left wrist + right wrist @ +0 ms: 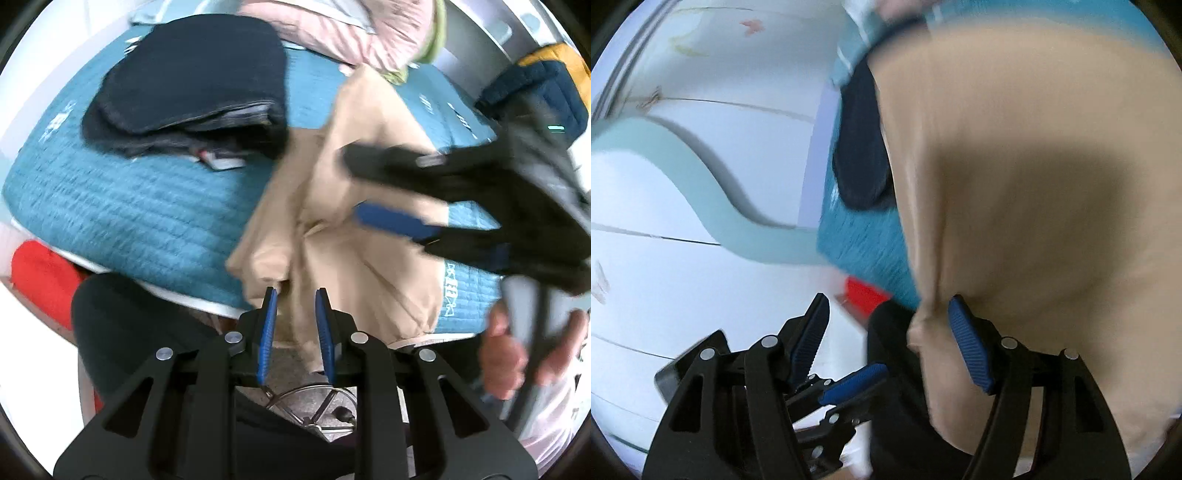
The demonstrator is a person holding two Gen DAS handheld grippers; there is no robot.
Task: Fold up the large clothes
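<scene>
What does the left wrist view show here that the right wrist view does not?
Only the left wrist view shows the pink quilted item at the far end of the bed, the person's hand on the right tool's handle, and the chair base on the floor below. Only the right wrist view shows the white cabinet with its pale green wavy band. Both show the beige garment, the teal quilted bed cover, the dark folded stack and a red object beside the bed.

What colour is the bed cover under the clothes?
Teal blue, quilted in ribbed lines, on the bed cover; clearest in the left wrist view.
</scene>
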